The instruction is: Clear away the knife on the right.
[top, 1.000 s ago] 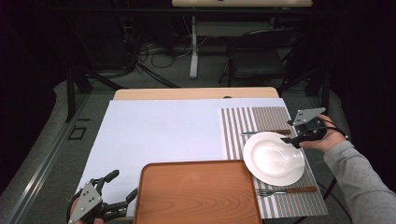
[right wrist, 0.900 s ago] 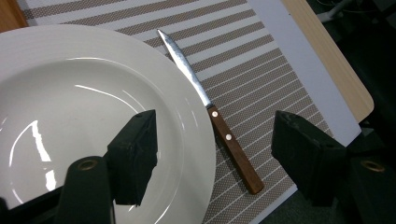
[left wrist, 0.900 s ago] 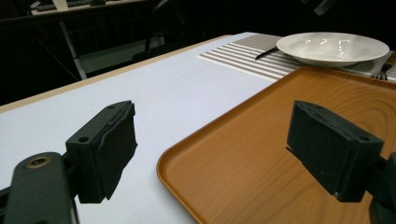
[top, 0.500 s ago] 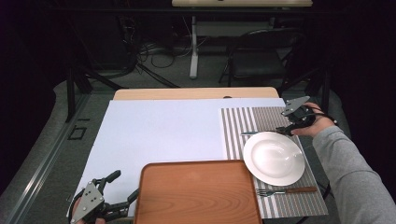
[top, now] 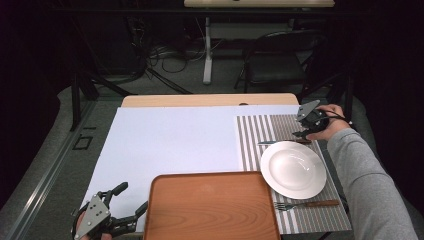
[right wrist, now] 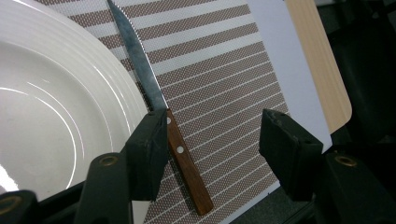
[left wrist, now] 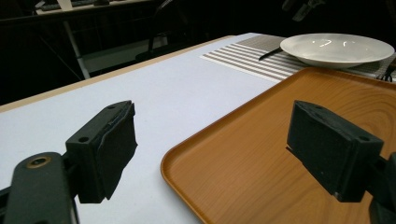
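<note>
Right gripper point(right wrist: 212, 140), jaws closing in, straddles the wooden-handled steel knife point(right wrist: 180, 156) beside the white round plate point(right wrist: 56, 102), nothing pinched yet.

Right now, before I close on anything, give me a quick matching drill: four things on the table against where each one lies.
Things:
1. knife
2. fork
3. plate
4. tray

Places:
A. on the white sheet at the table's near edge
B. middle of the striped mat
C. on the mat beyond the plate, between the right gripper's open jaws
D. on the mat, nearer than the plate

Pairs: 1-C, 2-D, 3-B, 4-A
</note>
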`<state>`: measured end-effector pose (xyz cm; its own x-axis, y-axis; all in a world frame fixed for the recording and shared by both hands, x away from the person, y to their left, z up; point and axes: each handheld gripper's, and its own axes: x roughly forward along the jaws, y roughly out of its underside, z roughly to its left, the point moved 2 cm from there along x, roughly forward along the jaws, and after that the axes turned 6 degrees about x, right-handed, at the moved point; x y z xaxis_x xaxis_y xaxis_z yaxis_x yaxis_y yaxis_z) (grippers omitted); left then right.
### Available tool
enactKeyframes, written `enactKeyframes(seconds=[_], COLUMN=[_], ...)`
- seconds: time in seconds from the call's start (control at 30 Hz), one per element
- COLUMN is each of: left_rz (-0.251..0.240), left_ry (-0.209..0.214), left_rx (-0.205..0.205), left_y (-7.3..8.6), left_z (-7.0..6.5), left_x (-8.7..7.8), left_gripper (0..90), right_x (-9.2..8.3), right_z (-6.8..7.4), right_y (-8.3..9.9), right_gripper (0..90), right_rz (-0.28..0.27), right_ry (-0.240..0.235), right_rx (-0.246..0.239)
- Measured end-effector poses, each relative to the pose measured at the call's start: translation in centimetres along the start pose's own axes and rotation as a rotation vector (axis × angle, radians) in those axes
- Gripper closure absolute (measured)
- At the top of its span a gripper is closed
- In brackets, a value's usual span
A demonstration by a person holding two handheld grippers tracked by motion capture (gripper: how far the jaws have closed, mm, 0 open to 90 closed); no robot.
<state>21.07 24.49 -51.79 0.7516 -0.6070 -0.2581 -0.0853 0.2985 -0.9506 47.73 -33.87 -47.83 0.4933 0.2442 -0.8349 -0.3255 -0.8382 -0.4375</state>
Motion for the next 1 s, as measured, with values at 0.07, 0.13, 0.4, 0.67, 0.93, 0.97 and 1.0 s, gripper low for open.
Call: enactKeyframes(seconds=[0.07, 0.13, 0.4, 0.67, 0.93, 0.97, 1.0], left_rz=[0.0, 0.004, 0.006, 0.01, 0.01, 0.01, 0.01], left_ry=[0.001, 0.005, 0.001, 0.003, 0.0, 0.0, -0.001], left_rx=[0.001, 0.003, 0.0, 0.002, -0.001, 0.0, -0.002], left_y=[0.0, 0.0, 0.1, 0.1, 0.1, 0.1, 0.1], left_z=[0.0, -0.1, 0.0, 0.0, 0.0, 0.0, 0.0], left_x=[0.0, 0.1, 0.1, 0.1, 0.1, 0.1, 0.1], left_gripper=[15.8, 15.8, 15.8, 15.8, 15.8, 15.8, 15.8], right_x=[0.4, 0.8, 2.0, 3.1, 3.7, 3.7, 3.8], right_z=[0.1, 0.1, -0.3, -0.6, -0.5, -0.6, -0.7], right_y=[0.0, 0.0, -0.1, 0.3, 0.8, 0.8, 1.1], right_gripper=[42.6, 42.4, 47.6, 54.2, 60.2, 60.7, 61.5], right_rz=[0.018, 0.039, 0.085, 0.143, 0.168, 0.171, 0.181], right_ry=[-0.009, -0.008, -0.019, -0.032, -0.041, -0.038, -0.039], right_rx=[-0.009, -0.018, -0.035, -0.104, -0.146, -0.161, -0.163])
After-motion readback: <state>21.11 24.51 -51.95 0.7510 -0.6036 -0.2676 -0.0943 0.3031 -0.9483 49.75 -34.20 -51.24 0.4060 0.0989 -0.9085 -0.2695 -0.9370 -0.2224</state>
